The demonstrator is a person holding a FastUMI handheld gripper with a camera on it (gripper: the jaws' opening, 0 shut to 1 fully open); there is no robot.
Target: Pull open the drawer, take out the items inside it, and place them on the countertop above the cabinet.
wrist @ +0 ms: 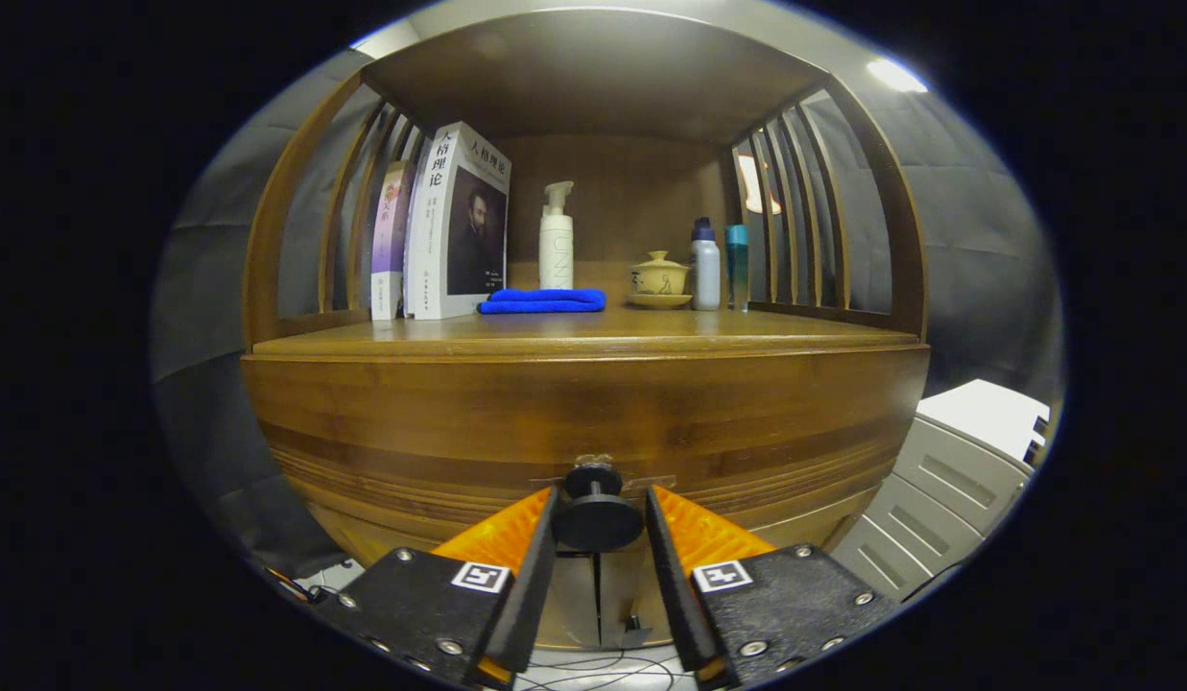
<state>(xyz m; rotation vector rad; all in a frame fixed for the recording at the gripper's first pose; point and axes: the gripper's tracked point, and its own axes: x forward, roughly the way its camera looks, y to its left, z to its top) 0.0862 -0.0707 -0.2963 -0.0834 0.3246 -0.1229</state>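
The claw sits low against the cabinet front with its 2 fingers spread to either side of the black drawer knob. The knob's disc lies between the fingertips; the left one looks to be touching its rim and the right one stands just off it, so the claw is still released, not yet clenched on the knob.

The step in hand is taking hold of that knob to pull the drawer open. To do it well, I judge the fingers should close squarely on the knob's narrow stem or behind the disc, so the disc acts as a stop and the claw cannot slide off. The pull should then run straight back, level with the drawer front, without twisting; a skewed pull could jam the drawer or strip the grip. The drawer is shut, so the items inside cannot be seen.

Above the drawer is the surface, the place for those items. Its front edge is bare. Toward the back edge stand 2 books at the left, a folded blue cloth and a white pump bottle in the middle, then a lidded cup on a saucer and 2 small bottles near the back right corner.
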